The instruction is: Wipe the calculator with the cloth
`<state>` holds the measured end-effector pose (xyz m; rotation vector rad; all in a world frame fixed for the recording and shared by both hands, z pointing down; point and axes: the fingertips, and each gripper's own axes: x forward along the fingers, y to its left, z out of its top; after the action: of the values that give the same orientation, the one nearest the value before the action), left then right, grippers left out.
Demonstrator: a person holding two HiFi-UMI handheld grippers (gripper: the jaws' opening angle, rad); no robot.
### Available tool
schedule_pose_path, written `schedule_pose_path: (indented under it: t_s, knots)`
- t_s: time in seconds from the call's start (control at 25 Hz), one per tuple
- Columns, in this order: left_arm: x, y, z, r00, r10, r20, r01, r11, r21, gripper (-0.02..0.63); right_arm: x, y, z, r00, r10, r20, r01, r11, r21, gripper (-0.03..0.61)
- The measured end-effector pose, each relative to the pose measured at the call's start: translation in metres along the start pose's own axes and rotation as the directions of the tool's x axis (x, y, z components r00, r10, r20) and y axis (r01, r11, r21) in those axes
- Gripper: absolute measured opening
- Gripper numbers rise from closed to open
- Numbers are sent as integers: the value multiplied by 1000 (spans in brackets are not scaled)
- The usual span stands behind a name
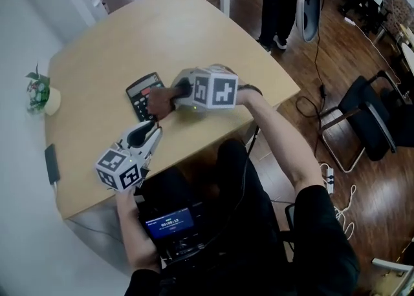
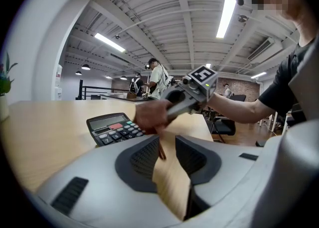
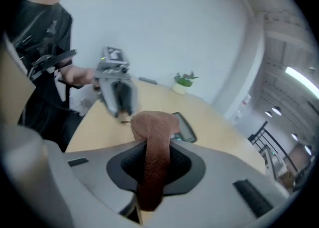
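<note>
While the right tool [image 3: 154,148] clamps the brown terry cloth [image 3: 151,125], wiping looks under way.
Cloth bunches ahead of the grip so fabric meets the black desk calculator [image 1: 143,93] lying midway on the pale wooden bench [image 1: 194,36]. Left tool [image 2: 167,155], narrowly parted and empty, sits just near of it, likely to brace it against sliding.

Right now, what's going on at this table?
A person works at a wooden table with a gripper in each hand. The right gripper is shut on a brown cloth and holds it at the edge of the calculator. The left gripper sits short of the calculator, jaws apart with nothing between them.
</note>
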<state>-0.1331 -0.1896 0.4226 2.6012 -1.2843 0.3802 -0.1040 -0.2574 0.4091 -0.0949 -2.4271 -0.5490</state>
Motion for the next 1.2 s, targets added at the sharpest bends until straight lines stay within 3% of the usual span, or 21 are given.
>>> schedule_pose_path:
  t_s: [0.12,0.2,0.36,0.48,0.64,0.76,0.88,0.96,1.04,1.12,1.2]
  knots:
    - [1,0,-1,1000,0,2,0,1000,-5,118,10,-73,6,969,-248,2,244,957,155,63]
    - [1,-1,-2,1000,0,2,0,1000,-10,118,26,-87,1,959,-280,-45,283,946,157,63]
    - [0,-2,-2,1000,4,-2,-4,1000,-7,118,52,-41,-4,984,-137,-115,137,991,-10,63]
    - [1,0,0,1000,8,-2,-8,1000,0,118,42,-4,-6,984,-109,-143,94,989,-111,63]
    - [1,2,-1,1000,11,-7,-11,1000,-1,118,22,52,-17,987,-9,-163,-16,988,-153,63]
    - [1,2,-1,1000,13,-10,-13,1000,0,124,7,74,-26,983,79,-163,-97,989,-109,63]
    - [9,-12,-4,999,-28,-44,30,998,46,140,-10,41,-26,998,27,-56,-21,995,101,63]
    - [20,-21,-5,995,-48,-85,55,995,81,151,-20,-11,-33,993,-121,-3,116,945,304,63]
    - [27,-23,-7,991,-49,-120,61,994,95,155,-25,-63,-45,961,-276,-11,246,835,493,61]
    - [29,-23,-9,989,-45,-141,60,993,102,155,-17,-96,-52,940,-340,-23,277,722,635,61]
    - [29,-22,-11,989,-40,-141,55,993,100,155,6,-115,-54,943,-331,-27,252,662,706,61]
